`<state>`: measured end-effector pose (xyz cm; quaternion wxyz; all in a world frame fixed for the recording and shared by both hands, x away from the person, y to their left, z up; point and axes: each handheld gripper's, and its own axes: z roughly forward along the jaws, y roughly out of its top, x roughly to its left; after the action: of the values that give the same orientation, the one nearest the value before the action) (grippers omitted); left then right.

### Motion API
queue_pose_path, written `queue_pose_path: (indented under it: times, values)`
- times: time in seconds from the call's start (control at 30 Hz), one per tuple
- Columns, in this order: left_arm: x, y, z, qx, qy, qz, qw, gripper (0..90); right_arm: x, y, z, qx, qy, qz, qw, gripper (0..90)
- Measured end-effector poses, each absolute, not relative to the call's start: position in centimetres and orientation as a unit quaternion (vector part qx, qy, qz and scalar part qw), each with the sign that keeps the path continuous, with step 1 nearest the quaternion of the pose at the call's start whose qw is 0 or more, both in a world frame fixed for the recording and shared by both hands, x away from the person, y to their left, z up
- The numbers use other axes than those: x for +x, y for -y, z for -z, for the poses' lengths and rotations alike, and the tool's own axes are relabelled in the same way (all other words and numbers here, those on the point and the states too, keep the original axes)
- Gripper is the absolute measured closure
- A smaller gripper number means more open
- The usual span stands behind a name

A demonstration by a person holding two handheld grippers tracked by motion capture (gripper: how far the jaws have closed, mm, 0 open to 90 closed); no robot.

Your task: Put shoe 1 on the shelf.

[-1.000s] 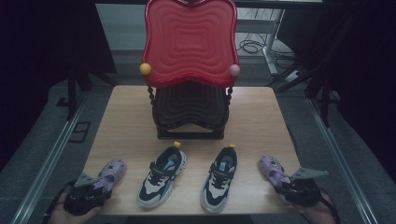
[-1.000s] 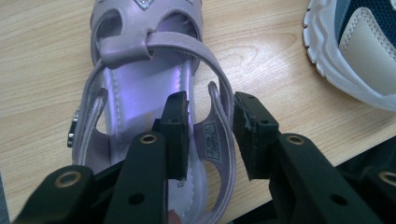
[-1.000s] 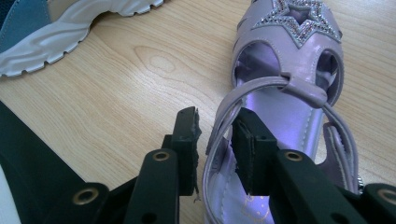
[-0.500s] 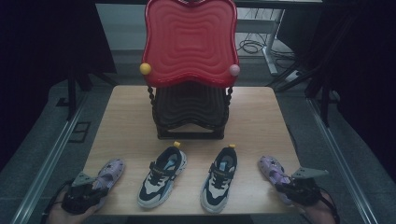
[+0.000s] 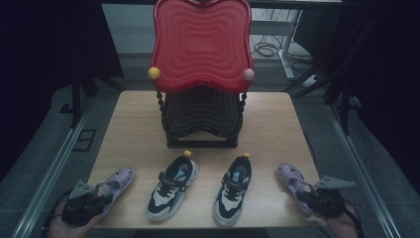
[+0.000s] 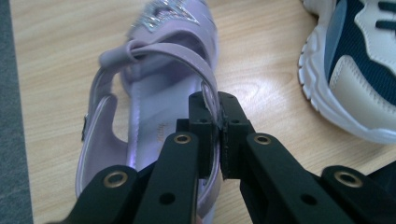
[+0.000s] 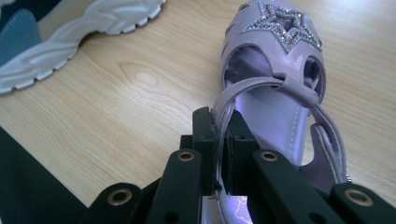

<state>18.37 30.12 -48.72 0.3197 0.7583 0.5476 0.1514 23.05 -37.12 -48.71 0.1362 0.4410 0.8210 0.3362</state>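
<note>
Gripping, left gripper (image 5: 91, 203): jaws clamped on the side strap of the left sandal (image 5: 116, 181), at 7 o'clock on the table (image 5: 133, 119).
Left sandal: flat on the wood, toe pointing to 1 o'clock, near the left sneaker (image 5: 172, 187).
Sneakers: left sneaker and right sneaker (image 5: 233, 190) side by side at 6 o'clock, in front of the chair (image 5: 200, 74).
Right sandal (image 5: 292, 181): flat at 5 o'clock, just beside the right sneaker.
Right gripper (image 5: 309, 197): jaws pinched together on that sandal's side strap.
</note>
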Motion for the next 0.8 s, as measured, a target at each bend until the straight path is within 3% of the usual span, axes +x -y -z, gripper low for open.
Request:
queue_pose_path:
  times: [0.8]
  values:
    - [18.9,-29.6,45.9,0.729,-0.529,-0.165,0.403,86.9,23.1,37.0,46.8,0.439,-0.797,-0.382,0.164,85.2]
